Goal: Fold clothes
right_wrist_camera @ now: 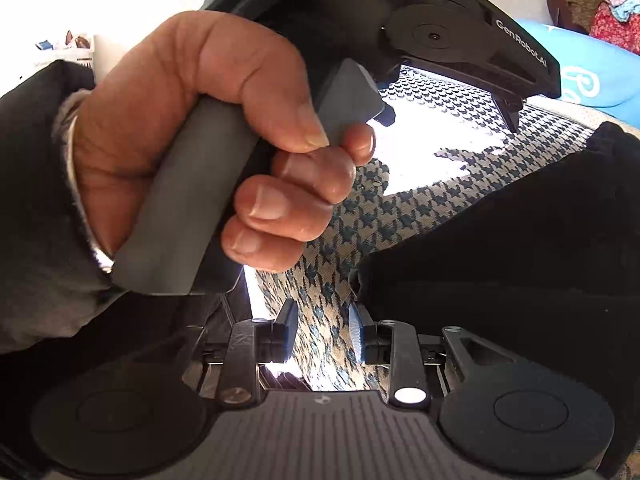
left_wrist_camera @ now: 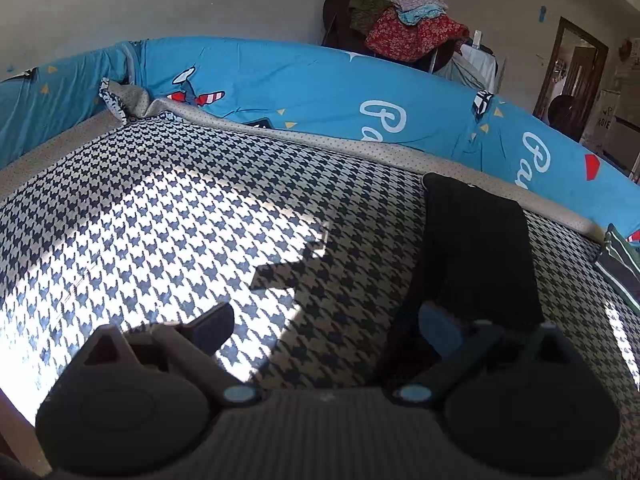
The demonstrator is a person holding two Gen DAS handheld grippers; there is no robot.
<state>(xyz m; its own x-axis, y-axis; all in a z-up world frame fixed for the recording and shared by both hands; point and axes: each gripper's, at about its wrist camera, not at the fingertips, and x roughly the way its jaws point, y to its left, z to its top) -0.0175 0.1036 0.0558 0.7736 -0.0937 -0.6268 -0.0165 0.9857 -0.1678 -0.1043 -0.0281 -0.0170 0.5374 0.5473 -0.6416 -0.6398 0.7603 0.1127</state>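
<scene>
- We are holding the left tongs [left_wrist_camera: 324,330] low over the bed [left_wrist_camera: 160,216], which is covered in a houndstooth cloth. The fingers are spread wide and nothing is lying between them.
- The black garment [left_wrist_camera: 480,248] is lying ahead of the left tongs and to their right. Its near end is reaching right up to the right-hand finger [left_wrist_camera: 440,330]. We cannot tell whether that finger is touching the cloth.
- We are keeping the right tongs [right_wrist_camera: 322,334] near the bed as well, fingers parted with only houndstooth showing in the gap. The black garment [right_wrist_camera: 520,240] is lying just to their right, its edge close beside the right-hand finger.
- Ahead of the right tongs and to their left, a hand [right_wrist_camera: 224,140] is gripping the grey handle of the other tool.
- Progress: the garment is showing as a long narrow strip running away from the left tongs, flat on the bed. This shape is fitting a piece already folded lengthwise and awaiting a cross fold. It is equally fitting a narrow piece merely laid out. We are not deciding between these.
- Beyond the left tongs, a blue printed bumper [left_wrist_camera: 320,80] is edging the bed, and a pile of clothes [left_wrist_camera: 404,24] is sitting on a chair behind it. A striped item [left_wrist_camera: 620,256] is lying far to the right.
</scene>
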